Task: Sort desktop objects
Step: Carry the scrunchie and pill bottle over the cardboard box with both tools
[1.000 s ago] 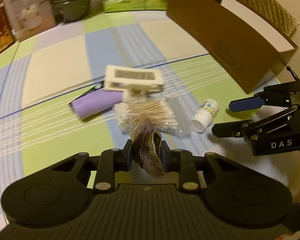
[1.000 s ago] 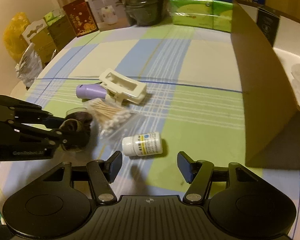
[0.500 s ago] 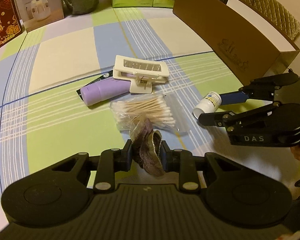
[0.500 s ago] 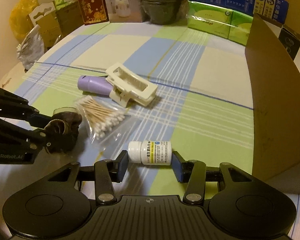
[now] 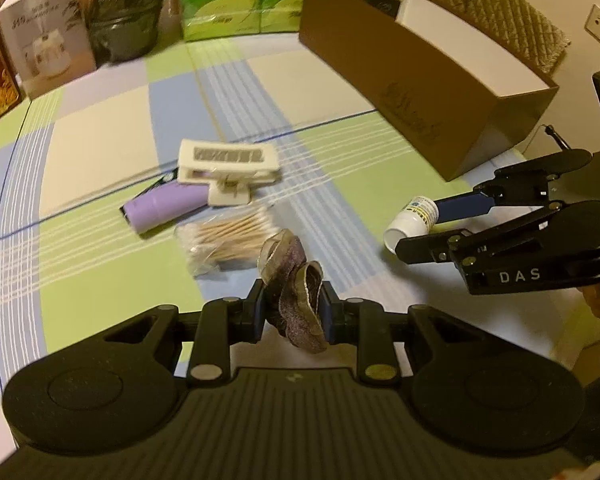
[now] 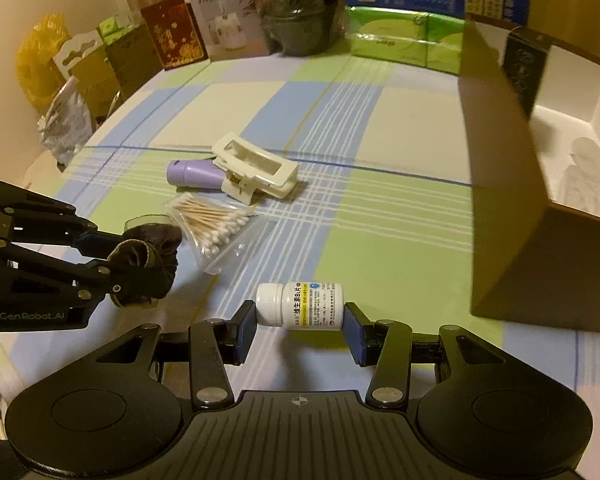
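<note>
From the left wrist, the left gripper [image 5: 291, 307] has its fingers clenched on a dark velvet scrunchie [image 5: 294, 280], held clear above the counter [image 5: 100, 152]. Beyond it lie a bag of cotton swabs [image 5: 228, 242], a purple tube [image 5: 166, 208] and a cream hair claw clip [image 5: 228, 170], the clip resting against the tube. The right gripper [image 5: 424, 226] sits to the side, gripping a white pill bottle [image 5: 412, 218]. Motion blur softens the swabs and the tube's cap end.

From the right wrist, both fingers press the bottle's 2 ends, cap at one finger [image 6: 246, 330]; whether it is off the counter I cannot tell. The step in hand looks like carrying both picks; the next move likely calls for swinging toward the open cardboard box [image 6: 500, 184] and clearing its tall wall. The box's interior is mostly cut off, showing only pale shapes.
</note>
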Tool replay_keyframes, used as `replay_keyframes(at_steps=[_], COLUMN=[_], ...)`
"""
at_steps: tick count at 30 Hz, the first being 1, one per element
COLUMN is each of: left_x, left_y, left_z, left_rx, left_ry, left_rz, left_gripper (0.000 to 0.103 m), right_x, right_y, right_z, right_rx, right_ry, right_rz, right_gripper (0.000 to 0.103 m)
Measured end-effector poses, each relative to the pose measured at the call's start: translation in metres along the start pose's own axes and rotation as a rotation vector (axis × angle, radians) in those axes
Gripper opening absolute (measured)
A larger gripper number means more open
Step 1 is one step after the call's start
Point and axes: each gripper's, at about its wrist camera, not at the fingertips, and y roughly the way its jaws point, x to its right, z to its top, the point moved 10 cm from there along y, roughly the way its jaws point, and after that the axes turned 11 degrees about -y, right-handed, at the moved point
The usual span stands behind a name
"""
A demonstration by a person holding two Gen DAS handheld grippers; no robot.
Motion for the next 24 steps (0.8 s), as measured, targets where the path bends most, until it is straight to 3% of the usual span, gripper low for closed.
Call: replay_keyframes(at_steps=[13, 24], left_x=[0.061, 0.135], left_y=[-0.013, -0.025], left_z=[0.021, 0.074], left_rx=[0.053, 0.153], left_ry=[0.099, 0.187], left_rz=[-0.057, -0.150], left_gripper=[0.023, 0.023], right_x=[0.028, 0.110], right_y=[-0.061, -0.128], right_z=[-0.002, 0.006], right_rx=[0.101, 0.201], right_ry=[0.052, 0.149], right_rz=[-0.045, -0.178], right_gripper=[0.044, 0.044])
